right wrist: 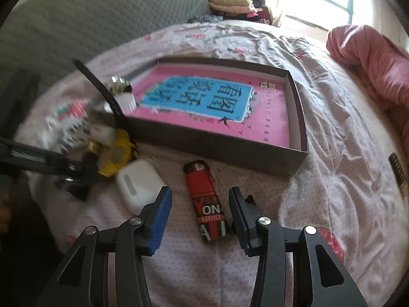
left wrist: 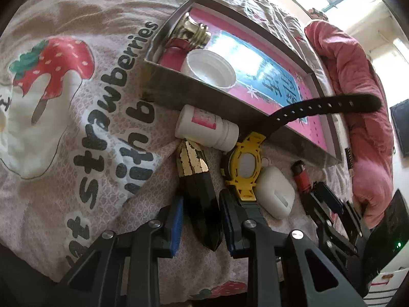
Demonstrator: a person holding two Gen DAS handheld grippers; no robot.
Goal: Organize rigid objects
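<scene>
Straddling the black-and-gold pen cap with the left gripper, pads close on either side, though whether pressing yet cannot be told. Straddling the red lighter with the right gripper, jaws parted, clear gaps showing on both sides of it, so nothing gripped there.

Lying on the bedsheet just short of the box: cap, yellow watch, white case, lighter, and a white bottle against the box wall. Already sitting in the box corner: a white lid and a gold-topped item.

Risks, as judged:
- Crowding on the left: watch body touching the left gripper's inner finger, so closing or lifting likely dragging the watch, its strap hanging over the box wall.
- Tapered, glossy cap possibly squirting out of the pads if pinched near its point.
- Soft, wrinkled bedding giving way under a downward press, tilting the lighter or letting it roll.
- White case lying just beside the right gripper's left finger, liable to a nudge.
- Both grippers working near each other, risking a bump.

Room: needing to clear the near box wall on any carry; most of the pink box floor standing open, toward the right.
</scene>
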